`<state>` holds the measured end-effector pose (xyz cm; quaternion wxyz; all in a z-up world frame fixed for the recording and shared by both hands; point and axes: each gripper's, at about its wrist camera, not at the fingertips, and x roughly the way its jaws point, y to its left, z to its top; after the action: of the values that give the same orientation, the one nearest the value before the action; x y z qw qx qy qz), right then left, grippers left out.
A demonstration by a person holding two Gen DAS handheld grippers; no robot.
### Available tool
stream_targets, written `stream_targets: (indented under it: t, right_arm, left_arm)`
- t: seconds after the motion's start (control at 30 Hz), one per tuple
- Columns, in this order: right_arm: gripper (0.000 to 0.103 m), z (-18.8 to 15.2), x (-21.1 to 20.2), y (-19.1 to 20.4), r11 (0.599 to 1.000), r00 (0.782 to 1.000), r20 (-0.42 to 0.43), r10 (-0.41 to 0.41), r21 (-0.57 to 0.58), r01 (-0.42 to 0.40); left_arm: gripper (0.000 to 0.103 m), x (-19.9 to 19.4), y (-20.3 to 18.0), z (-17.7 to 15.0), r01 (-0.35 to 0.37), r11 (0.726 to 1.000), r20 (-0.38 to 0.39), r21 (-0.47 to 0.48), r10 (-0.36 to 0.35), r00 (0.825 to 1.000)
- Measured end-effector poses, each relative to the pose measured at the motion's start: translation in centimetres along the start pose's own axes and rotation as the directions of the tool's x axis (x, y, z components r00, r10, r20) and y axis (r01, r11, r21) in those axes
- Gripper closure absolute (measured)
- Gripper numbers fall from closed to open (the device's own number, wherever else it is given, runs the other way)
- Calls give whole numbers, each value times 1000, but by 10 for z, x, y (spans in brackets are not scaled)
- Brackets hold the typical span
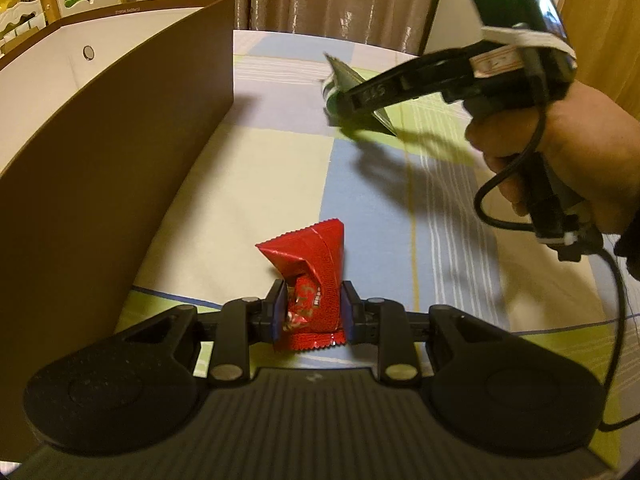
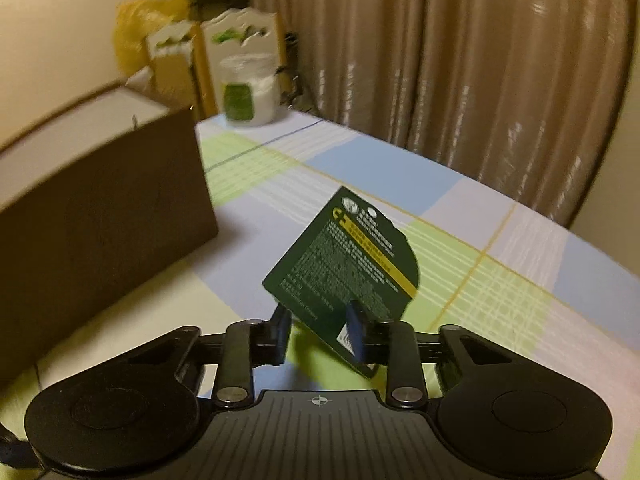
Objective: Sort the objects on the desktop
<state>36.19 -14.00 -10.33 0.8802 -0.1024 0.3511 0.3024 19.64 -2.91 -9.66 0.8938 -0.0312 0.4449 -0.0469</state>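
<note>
My left gripper [image 1: 313,312] is shut on a red snack wrapper [image 1: 310,270], held just above the checked tablecloth. My right gripper [image 2: 320,330] is shut on a dark green package [image 2: 344,270] with a yellow stripe, tilted above the table. In the left wrist view the right gripper [image 1: 340,98] shows at the upper right with the green package [image 1: 352,84] in it, held by a hand. A brown box [image 1: 120,152] with a white inside stands at the left; it also shows in the right wrist view [image 2: 100,204].
The checked tablecloth [image 1: 280,168] covers the table [image 2: 480,248]. A white jar with a green label [image 2: 248,96] stands at the far edge. Curtains [image 2: 440,48] hang behind the table. A black cable [image 1: 616,320] hangs from the right gripper.
</note>
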Motion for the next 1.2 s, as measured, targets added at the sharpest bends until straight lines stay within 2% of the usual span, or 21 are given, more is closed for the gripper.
stream_targets:
  t: [0.2,0.33,0.4,0.47,0.53,0.6,0.83,1.13,1.17,1.2]
  right_arm:
    - [103,-6,-31,-20,992,998,55,-37,119,30]
    - [103,-18,-55,-40,965,996,73,-47,262,26]
    - [103,-31,-68,-52,928,997,72,-27,374,-2]
    - [103,-47,-81,-63,874,998,64,-2,485,-29]
    - [103,-61,-93,-70,837,999,45,7,546,-30]
    - [103,-68,-97,-74,830,1000,27,9,557,-23]
    - [103,-51,-96,-59,888,999,32,-35,459,16]
    - [103,-5,-37,-31,939,993,28,-114,329,98]
    - [86,-1,-30,-30,940,992,26,-127,321,112]
    - [63,3,-23,-29,942,990,23,-140,313,125]
  left_arm:
    - [80,-1,0,-2,16,1000,-4,17,-15,1000]
    - [80,0,1,-2,25,999,-6,30,-24,1000]
    - [80,-2,2,-1,29,999,-5,37,-29,1000]
    - [80,-4,2,0,32,998,-2,45,-32,999]
    - [80,-6,2,0,36,998,0,52,-36,999]
    - [80,-6,1,1,37,997,3,63,-38,999]
    - [80,-6,1,2,45,995,9,86,-46,999]
    - [80,-12,10,0,43,996,10,81,-44,999]
    - [80,-12,12,0,43,996,10,80,-44,999]
    - [80,-12,13,0,43,996,10,78,-44,999]
